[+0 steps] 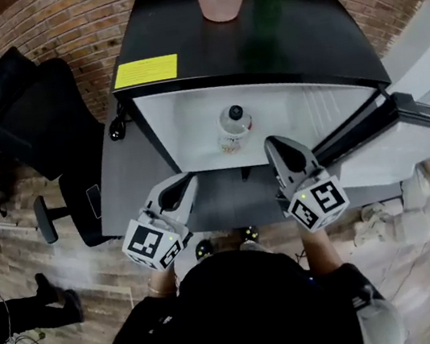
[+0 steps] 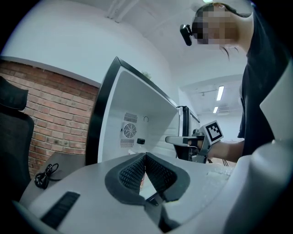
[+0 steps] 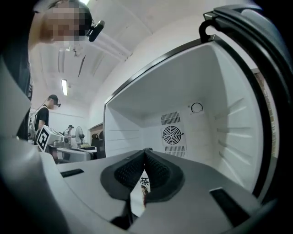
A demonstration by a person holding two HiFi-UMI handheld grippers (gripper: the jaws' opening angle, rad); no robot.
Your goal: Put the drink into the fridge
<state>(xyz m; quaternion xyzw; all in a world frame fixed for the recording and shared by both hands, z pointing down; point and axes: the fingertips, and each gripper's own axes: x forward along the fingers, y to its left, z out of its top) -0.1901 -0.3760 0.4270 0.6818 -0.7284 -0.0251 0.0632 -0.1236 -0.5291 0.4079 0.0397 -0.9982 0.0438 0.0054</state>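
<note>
1. The drink bottle (image 1: pixel 233 125) stands upright on the white floor of the open fridge (image 1: pixel 190 122), roughly midway across and a little back from the front edge. Its cap faces up in the head view.
2. It looks like a small clear plastic bottle with a printed label. If full, it is probably of moderate weight, with a smooth, round, rather slippery wall.
3. Thin plastic of this kind would likely dent under a hard squeeze. Being tall and narrow, the bottle could topple from a sideways knock.
4. The best place to hold it seems to be the labelled mid-body below the shoulder, with the pads on opposite sides. The cap and neck offer little surface.
5. The right tool (image 1: pixel 275 147) has its jaws closed together with nothing gripped. Its tips sit at the fridge mouth, near the bottle and to its right, and apart from it as far as the head view shows.
6. In the right gripper view, the label shows through the gap under the shut tips (image 3: pixel 145 151), so the bottle lies straight ahead, in front of the fan grille (image 3: pixel 172 135).
7. The left tool (image 1: pixel 187 186) is also closed and empty, and lies lower left of the bottle, outside the cavity.
8. The fridge door (image 1: pixel 401 111) stands open at the right.
</note>
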